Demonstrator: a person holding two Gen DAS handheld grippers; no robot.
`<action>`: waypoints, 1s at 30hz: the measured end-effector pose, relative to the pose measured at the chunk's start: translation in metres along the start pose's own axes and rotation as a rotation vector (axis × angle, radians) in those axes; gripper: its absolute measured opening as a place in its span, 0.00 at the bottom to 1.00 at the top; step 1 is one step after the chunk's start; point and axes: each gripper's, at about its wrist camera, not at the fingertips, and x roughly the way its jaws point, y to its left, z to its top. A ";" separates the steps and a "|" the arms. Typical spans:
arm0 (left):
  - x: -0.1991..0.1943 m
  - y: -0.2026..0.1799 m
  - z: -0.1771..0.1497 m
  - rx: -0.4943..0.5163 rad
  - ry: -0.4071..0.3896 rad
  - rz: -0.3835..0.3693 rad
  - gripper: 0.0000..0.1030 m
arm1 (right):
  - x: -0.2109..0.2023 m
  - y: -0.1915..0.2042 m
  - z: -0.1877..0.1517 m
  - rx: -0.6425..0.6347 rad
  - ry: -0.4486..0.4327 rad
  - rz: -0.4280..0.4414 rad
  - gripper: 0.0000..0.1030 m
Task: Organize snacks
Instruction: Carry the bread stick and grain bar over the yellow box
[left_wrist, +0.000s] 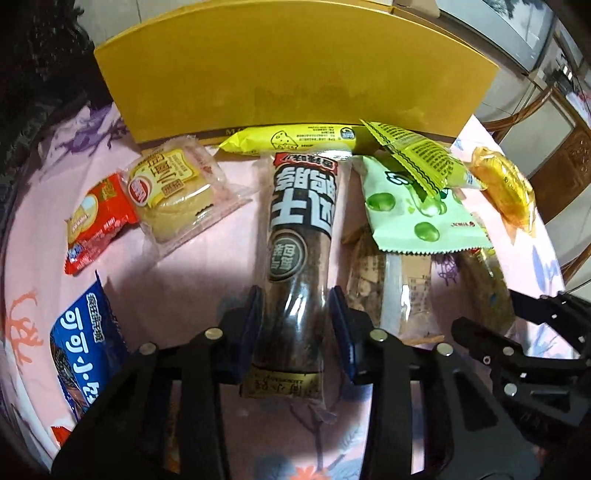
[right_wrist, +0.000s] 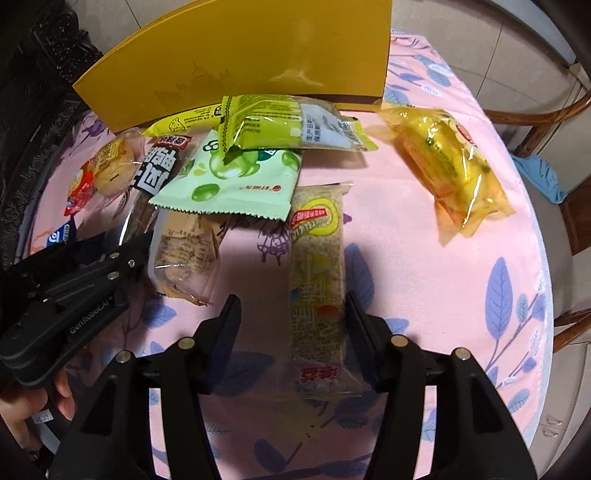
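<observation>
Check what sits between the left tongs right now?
The dark brown snack bar lies lengthwise between the left tongs, pads at its sides; left wrist view.

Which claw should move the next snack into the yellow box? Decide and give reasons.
Left, probably. The left claw has its pads against the sides of the dark brown snack stick, apparently gripping it. The right claw stands open, one pad clear of the rice bar. The yellow box lies straight ahead.
</observation>
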 end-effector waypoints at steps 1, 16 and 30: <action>0.001 -0.003 -0.002 0.011 -0.013 0.013 0.36 | 0.001 0.003 0.000 -0.010 -0.002 -0.015 0.56; -0.035 0.004 -0.029 -0.064 -0.084 -0.023 0.25 | -0.020 -0.014 -0.014 -0.024 -0.088 -0.036 0.28; -0.080 0.002 -0.028 -0.065 -0.128 -0.079 0.25 | -0.061 -0.015 -0.017 -0.004 -0.151 0.032 0.27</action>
